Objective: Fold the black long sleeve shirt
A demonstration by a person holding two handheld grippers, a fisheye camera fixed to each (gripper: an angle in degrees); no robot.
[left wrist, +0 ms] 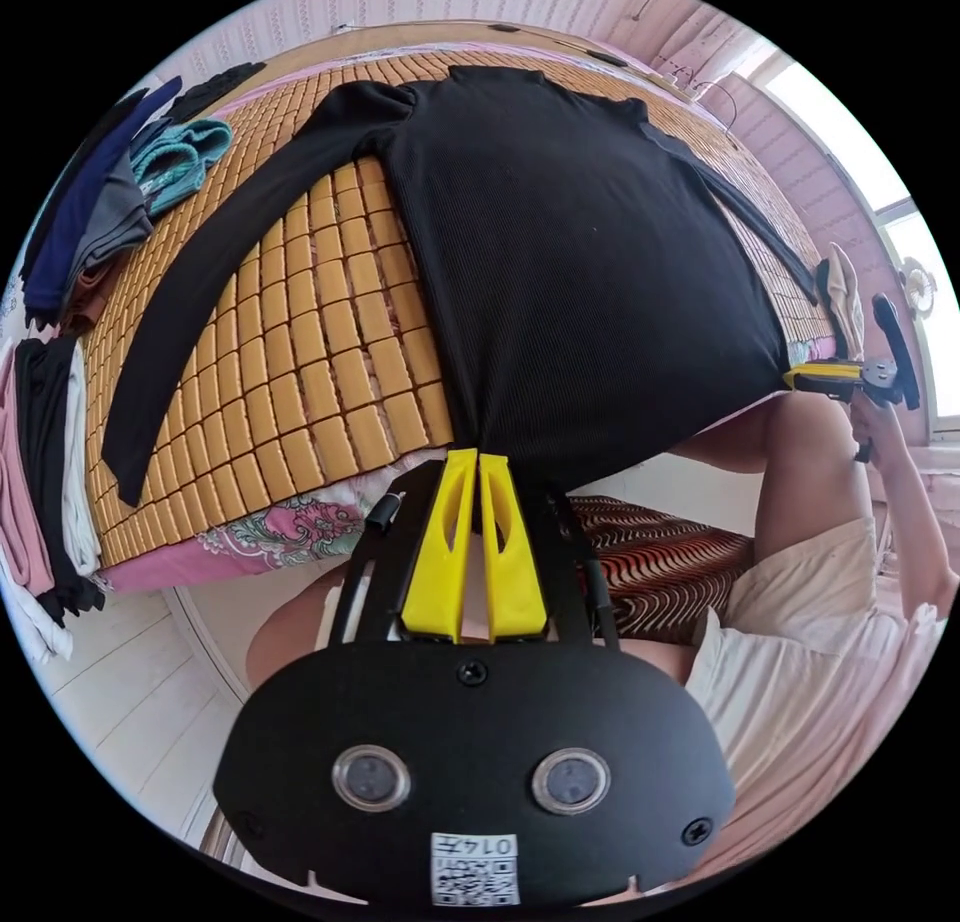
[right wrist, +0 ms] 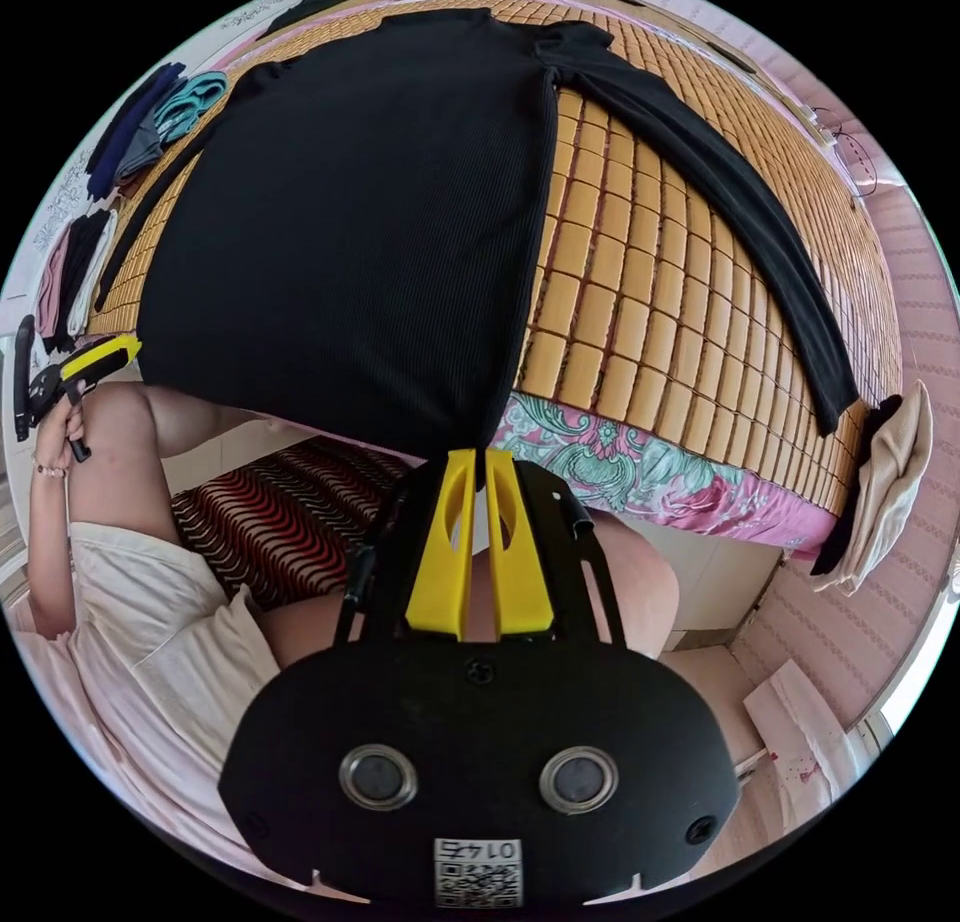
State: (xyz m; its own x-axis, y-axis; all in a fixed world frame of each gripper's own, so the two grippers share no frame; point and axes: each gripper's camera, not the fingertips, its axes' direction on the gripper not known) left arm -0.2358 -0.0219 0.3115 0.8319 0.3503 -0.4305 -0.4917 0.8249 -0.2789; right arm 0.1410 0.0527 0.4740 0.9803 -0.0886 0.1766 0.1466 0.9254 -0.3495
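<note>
Bamboo mat (left wrist: 330, 362): shirt (left wrist: 580, 262) hem hides jaw tips.

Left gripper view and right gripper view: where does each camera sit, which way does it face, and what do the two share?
Left gripper view: rides the left gripper, shut on the hem of the black ribbed long sleeve shirt, facing across the woven bamboo mat; a person's knee and cream shorts below, right gripper at the opposite hem corner.
Right gripper view: rides the right gripper, shut on the hem, facing the shirt and mat; left gripper far left.
Shared: shirt, mat, folded clothes pile.
</note>
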